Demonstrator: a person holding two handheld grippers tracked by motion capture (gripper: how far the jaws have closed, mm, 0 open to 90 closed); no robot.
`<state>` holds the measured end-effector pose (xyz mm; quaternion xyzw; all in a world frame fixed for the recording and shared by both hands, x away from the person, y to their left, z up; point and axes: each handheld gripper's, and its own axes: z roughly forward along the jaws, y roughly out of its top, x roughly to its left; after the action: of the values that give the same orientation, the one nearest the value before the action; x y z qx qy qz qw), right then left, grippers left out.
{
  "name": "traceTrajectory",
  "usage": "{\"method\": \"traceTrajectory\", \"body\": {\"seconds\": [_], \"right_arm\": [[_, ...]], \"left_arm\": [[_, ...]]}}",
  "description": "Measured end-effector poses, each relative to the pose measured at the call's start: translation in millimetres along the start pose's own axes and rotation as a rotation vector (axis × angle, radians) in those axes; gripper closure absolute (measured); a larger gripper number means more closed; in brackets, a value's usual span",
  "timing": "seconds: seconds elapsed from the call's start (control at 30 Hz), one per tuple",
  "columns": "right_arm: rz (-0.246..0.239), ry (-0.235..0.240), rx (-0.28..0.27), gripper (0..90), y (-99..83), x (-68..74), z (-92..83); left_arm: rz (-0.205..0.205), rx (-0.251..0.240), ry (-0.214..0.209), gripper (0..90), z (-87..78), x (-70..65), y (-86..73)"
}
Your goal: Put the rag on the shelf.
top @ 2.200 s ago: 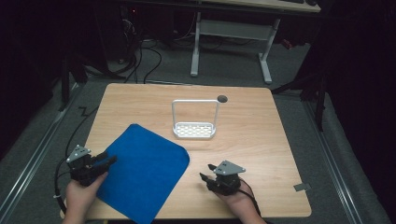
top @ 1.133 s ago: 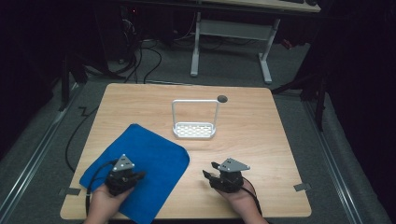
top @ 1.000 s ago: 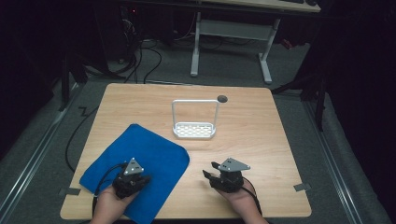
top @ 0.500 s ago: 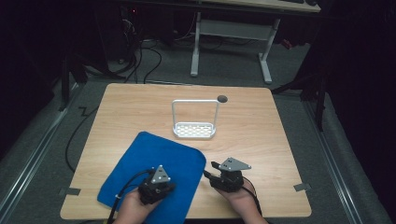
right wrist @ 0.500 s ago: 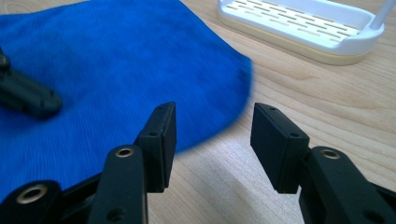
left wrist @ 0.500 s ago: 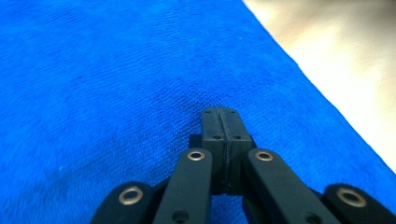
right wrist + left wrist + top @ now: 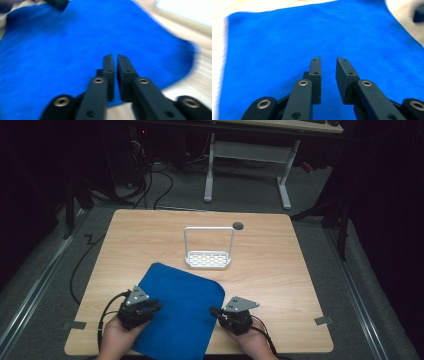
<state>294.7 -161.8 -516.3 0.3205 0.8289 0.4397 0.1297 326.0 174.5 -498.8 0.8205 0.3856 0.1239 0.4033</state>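
Working the near edge of a light wooden square table [image 7: 280, 265], I have both handheld grippers at a flat blue cloth mat with rounded corners [image 7: 182, 307], which lies on the front half of the tabletop, turned at an angle so that one corner points toward the far side and its near edge reaches the table's front edge. My left gripper [image 7: 150, 306] sits over the mat's left edge in the high view; its own camera shows the two black jaws [image 7: 328, 72] standing a little apart above the blue fabric, having just been opening, with nothing pinched between them that I can see. My right gripper [image 7: 216, 312] is at the mat's right edge, its tips pointing left onto the cloth; its camera shows the jaws [image 7: 115, 75] having just been closing and now drawn nearly together with only a thin slit left, over the mat's rim where blue meets bare wood. That view is blurred, so I cannot tell whether any fabric is caught in the slit. Well beyond the mat, near the table's middle, stands a small white perforated tray with a tall wire loop handle [image 7: 209, 259], apart from the cloth. A dark round hole [image 7: 238, 225] marks the tabletop just behind it.
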Motion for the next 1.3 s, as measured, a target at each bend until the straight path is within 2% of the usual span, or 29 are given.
{"method": "traceTrajectory", "body": {"seconds": [0.13,0.17,0.23,0.27,0.33,0.4,0.63,0.77,0.93,1.03,1.13,1.17,1.3], "right_arm": [[-0.060,0.035,0.065,90.0,0.0,13.8,10.2],[-0.094,0.044,0.086,90.0,-0.9,20.7,13.4],[-0.106,0.045,0.090,90.0,-1.4,22.2,14.6],[-0.122,0.036,0.117,90.0,-2.7,25.2,16.9],[-0.126,0.033,0.128,90.0,-3.4,25.2,17.8],[-0.139,0.003,0.143,90.0,-4.9,23.5,18.6],[-0.125,-0.042,0.154,90.0,-6.8,10.7,12.2],[-0.086,-0.069,0.157,90.0,-9.6,-1.4,6.1],[-0.040,-0.085,0.148,90.0,-13.0,-14.1,0.6],[-0.038,-0.093,0.153,90.0,-15.2,-17.1,-3.5],[-0.024,-0.104,0.152,90.0,-18.0,-22.1,-8.2],[-0.022,-0.105,0.152,90.0,-18.6,-23.6,-9.2],[0.002,-0.117,0.150,90.0,-20.9,-31.2,-13.4]], "left_arm": [[-0.016,-0.017,0.034,71.1,-5.3,9.3,-0.6],[-0.020,-0.011,0.043,67.9,-4.7,11.4,-2.1],[-0.015,-0.005,0.050,66.5,-3.5,12.1,-3.2],[-0.016,0.000,0.053,64.4,-2.2,12.6,-4.1],[-0.019,0.000,0.050,64.0,-1.8,12.8,-4.1],[-0.018,-0.002,0.053,62.9,-2.2,12.6,-3.6],[-0.020,0.005,0.060,61.5,-2.2,15.6,-5.1],[-0.044,0.012,0.042,61.5,0.2,18.8,-7.3],[-0.042,0.049,0.025,61.5,7.2,17.8,-9.4],[-0.029,0.073,0.017,61.8,11.8,15.9,-11.3],[-0.020,0.108,-0.015,62.8,18.2,11.5,-13.1],[0.009,0.115,-0.017,62.9,20.3,7.5,-13.3],[0.028,0.126,-0.041,64.8,21.6,2.4,-12.2]]}}
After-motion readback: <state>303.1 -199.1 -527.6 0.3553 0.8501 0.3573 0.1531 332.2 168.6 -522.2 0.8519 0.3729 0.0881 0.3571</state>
